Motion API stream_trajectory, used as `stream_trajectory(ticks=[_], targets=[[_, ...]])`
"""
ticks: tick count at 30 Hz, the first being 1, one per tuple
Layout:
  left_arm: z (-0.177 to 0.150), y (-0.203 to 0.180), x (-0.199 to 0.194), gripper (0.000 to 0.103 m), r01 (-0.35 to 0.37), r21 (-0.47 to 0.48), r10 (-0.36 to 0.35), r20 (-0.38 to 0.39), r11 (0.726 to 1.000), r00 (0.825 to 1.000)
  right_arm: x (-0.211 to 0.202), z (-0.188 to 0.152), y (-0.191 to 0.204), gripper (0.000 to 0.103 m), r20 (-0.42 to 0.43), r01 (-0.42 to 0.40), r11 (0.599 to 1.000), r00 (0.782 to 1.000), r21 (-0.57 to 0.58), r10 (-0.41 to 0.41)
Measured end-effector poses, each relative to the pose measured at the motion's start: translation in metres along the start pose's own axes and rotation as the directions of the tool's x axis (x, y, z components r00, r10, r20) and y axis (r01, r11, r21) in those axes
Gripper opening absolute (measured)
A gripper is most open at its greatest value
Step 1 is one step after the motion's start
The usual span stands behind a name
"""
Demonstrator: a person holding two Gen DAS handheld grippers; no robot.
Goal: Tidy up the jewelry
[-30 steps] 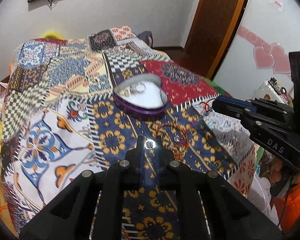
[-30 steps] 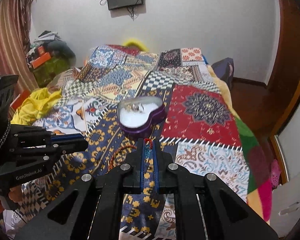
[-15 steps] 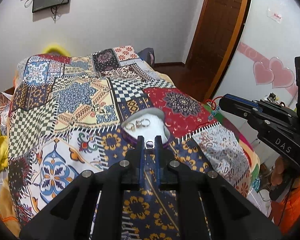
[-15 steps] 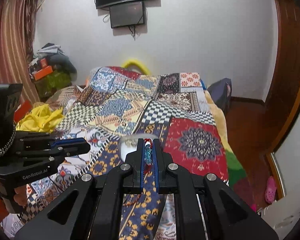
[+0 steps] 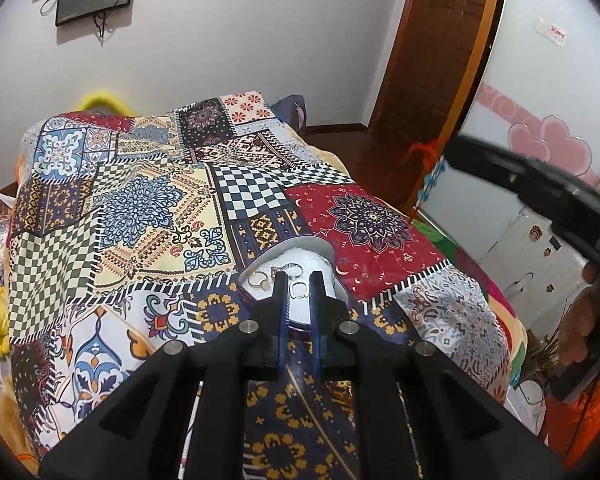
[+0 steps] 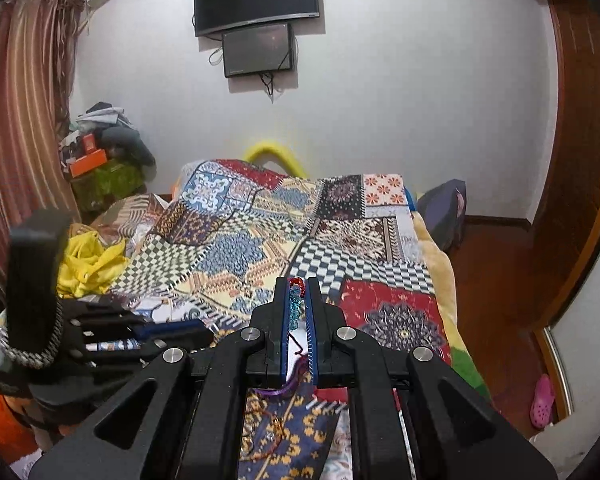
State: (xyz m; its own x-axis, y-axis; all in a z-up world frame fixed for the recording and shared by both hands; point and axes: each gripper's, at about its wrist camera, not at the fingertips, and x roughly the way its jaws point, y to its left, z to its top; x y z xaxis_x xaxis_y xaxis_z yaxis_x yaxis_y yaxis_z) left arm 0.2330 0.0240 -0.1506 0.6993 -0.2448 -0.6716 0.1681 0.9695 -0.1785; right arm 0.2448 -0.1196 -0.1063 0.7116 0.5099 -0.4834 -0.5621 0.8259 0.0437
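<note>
A purple heart-shaped box point(image 5: 332, 256) with a white lining sits on the patchwork bedspread point(image 5: 148, 208) and holds several rings point(image 5: 260, 278). My left gripper point(image 5: 299, 289) is shut on a small silver ring point(image 5: 299, 289), held above the box. My right gripper point(image 6: 298, 300) is shut on a red cord bracelet with blue-green beads point(image 6: 296, 306); its cord hangs down between the fingers. The bracelet also shows in the left wrist view point(image 5: 430, 168), raised at the right. The right gripper's fingers hide most of the box in the right wrist view.
The bed edge drops off at the right toward a wooden floor and door point(image 5: 432, 52). A white cabinet point(image 5: 532, 256) stands at the right. Yellow cloth point(image 6: 88, 260) and piled clutter point(image 6: 104, 148) lie left of the bed. Screens point(image 6: 258, 12) hang on the far wall.
Both grippers have lifted and tilted up away from the bedspread. The right gripper raised the red bracelet off the cloth. The left gripper keeps its ring above the box.
</note>
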Motion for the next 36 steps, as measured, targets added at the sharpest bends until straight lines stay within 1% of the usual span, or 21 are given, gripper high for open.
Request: stream_trajectory(ticks=[6, 11, 14, 18, 25, 31, 34, 36], targets=[[0.003, 0.006, 0.016, 0.008, 0.024, -0.014, -0.024, -0.02, 1.0, 1.0, 0.006, 0.008, 0.005, 0.007, 0.019, -0.024, 1.0, 1.0, -0.006, 0.024], [0.002, 0.007, 0.029, 0.008, 0.039, -0.012, -0.039, -0.048, 0.999, 0.998, 0.018, 0.008, 0.008, 0.007, 0.005, -0.053, 0.999, 0.999, 0.0, 0.053], [0.001, 0.008, 0.038, 0.008, 0.046, -0.014, -0.047, -0.068, 0.999, 0.997, 0.029, 0.003, 0.011, 0.007, -0.022, -0.064, 0.998, 0.998, 0.0, 0.064], [-0.003, 0.01, 0.049, 0.008, 0.058, -0.019, -0.06, -0.094, 0.998, 0.994, 0.047, -0.009, 0.011, 0.007, -0.083, -0.078, 0.997, 0.993, 0.004, 0.078], [-0.006, 0.012, 0.06, 0.008, 0.067, -0.028, -0.07, -0.123, 0.997, 0.99, 0.075, -0.03, 0.003, 0.007, -0.197, -0.09, 0.995, 0.976, 0.039, 0.096], [-0.006, 0.012, 0.06, 0.008, 0.062, -0.025, -0.065, -0.123, 0.998, 0.99, 0.084, -0.038, -0.004, 0.007, -0.248, -0.102, 0.992, 0.962, 0.074, 0.117], [-0.006, 0.013, 0.057, 0.008, 0.059, -0.026, -0.062, -0.12, 0.998, 0.991, 0.085, -0.038, -0.006, 0.007, -0.26, -0.103, 0.991, 0.958, 0.085, 0.121], [-0.006, 0.012, 0.053, 0.008, 0.053, -0.021, -0.055, -0.113, 0.998, 0.992, 0.085, -0.038, -0.006, 0.007, -0.272, -0.116, 0.989, 0.952, 0.096, 0.138]])
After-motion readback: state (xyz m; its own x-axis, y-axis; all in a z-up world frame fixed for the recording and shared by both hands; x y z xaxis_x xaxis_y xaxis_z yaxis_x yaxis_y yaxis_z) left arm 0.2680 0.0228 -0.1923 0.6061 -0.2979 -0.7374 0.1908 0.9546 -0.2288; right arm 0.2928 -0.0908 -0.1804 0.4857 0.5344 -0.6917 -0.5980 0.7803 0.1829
